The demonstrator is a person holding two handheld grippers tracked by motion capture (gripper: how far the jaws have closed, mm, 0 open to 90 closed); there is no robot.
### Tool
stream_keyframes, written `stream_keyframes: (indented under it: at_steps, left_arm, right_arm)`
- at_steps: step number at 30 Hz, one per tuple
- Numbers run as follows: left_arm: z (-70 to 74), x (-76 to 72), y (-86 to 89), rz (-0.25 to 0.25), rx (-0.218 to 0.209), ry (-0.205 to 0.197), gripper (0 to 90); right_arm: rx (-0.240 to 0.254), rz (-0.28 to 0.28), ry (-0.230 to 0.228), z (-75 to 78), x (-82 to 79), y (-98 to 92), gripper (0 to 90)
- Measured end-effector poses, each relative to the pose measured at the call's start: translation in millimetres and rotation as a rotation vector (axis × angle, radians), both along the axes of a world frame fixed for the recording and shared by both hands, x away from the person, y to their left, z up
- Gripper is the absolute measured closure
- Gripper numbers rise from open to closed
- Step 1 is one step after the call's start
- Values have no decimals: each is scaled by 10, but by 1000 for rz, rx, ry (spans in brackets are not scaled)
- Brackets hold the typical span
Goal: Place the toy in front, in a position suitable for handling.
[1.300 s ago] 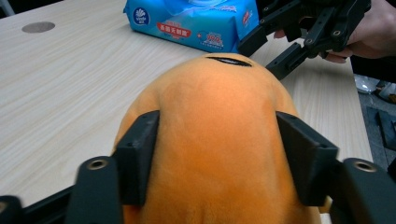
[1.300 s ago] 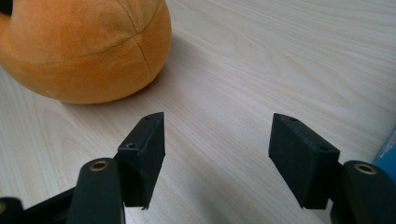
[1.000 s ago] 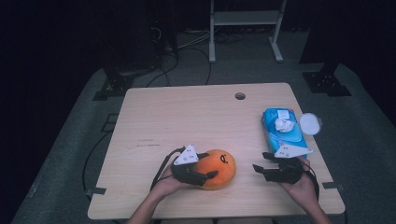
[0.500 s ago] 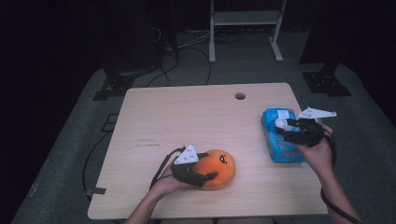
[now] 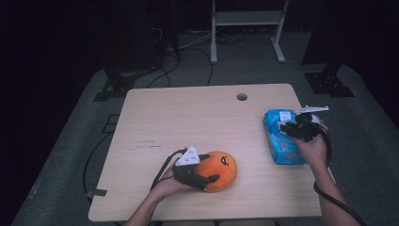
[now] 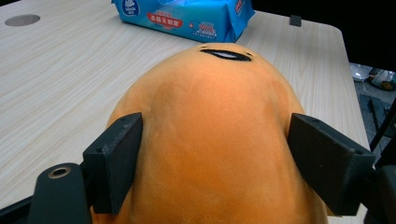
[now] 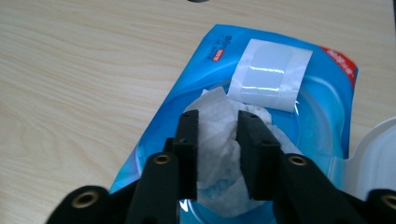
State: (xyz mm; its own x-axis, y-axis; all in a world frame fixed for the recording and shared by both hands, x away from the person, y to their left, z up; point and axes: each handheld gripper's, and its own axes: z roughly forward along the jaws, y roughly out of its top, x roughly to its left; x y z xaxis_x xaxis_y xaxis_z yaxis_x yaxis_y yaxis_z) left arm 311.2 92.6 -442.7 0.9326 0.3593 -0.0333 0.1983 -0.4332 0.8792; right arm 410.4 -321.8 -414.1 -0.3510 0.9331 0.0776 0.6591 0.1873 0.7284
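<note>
White, crumpled wet tissue point(image 7: 219, 140) stands up from the opening of the blue plastic pack of wipes point(image 5: 282, 139), which lies near the right edge of the pale wooden table point(image 5: 197, 127). The sticker flap point(image 7: 273, 74) is peeled back and the white lid point(image 7: 378, 158) is swung open, so that the tissue can come out. The right gripper point(image 7: 219, 149) is over this opening; its jaws have just been closing, and the tissue is now pinched between the black pads, as it seems to me, for pulling one sheet upward.

Well apart from the pack, near the front edge of the table, sits the round orange plush toy point(image 5: 219, 169) with a small black mark on top. The left gripper point(image 6: 215, 163) has it between its jaws from the side. These jaws have just been opening; the pads lie along the fur, but whether they press on it or are letting it go I cannot tell. I think the toy is steadied there while the other hand fetches a wipe for it.
</note>
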Motion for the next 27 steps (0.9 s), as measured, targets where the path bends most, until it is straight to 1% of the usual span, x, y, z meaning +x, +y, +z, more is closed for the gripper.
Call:
stream_keyframes:
  at_steps: [1,4,6,7,10,13,14,15,16,19,21,22,23,25,27]
  left_arm:
    - [0,0,0,0,0,0,193]
    - [-2,0,0,0,-1,0,191]
    - [-3,-1,-2,1,-3,1,191]
    - [-2,-1,-3,1,-3,0,190]
    - [-3,3,-2,0,-2,-3,188]
    - [-4,1,-7,0,-1,-9,185]
    - [-3,-2,-11,1,-1,-10,184]
    - [-2,-2,-12,1,1,-12,184]
    - [-2,-2,-13,2,0,-11,182]
    - [-5,0,-11,3,-2,-9,180]
    - [-5,1,-11,3,-2,-9,179]
    - [-5,3,-10,2,-2,-8,179]
    - [-6,5,-11,2,-3,-6,177]
    - [-7,6,-10,3,-4,-6,177]
    - [-8,8,-9,2,-6,-3,176]
  right_arm:
    - [0,0,0,0,0,0,704]
    - [28,-16,16,-17,-5,-43,796]
    - [50,-23,19,-12,-11,-73,824]
    - [75,-29,28,-7,-15,-94,834]
    - [95,-28,29,21,-27,-119,842]
    - [103,-22,26,43,-36,-131,845]
    - [110,-18,23,76,-56,-139,847]
    - [110,-18,23,76,-56,-139,847]
    - [114,-13,12,110,-77,-153,849]
    - [125,-11,9,132,-97,-166,850]
    - [152,-6,3,169,-129,-191,852]
    - [152,-6,3,169,-129,-191,852]
    - [166,-1,-1,193,-151,-210,852]
    - [170,1,-4,199,-158,-216,853]
    - [191,4,-10,221,-179,-238,854]
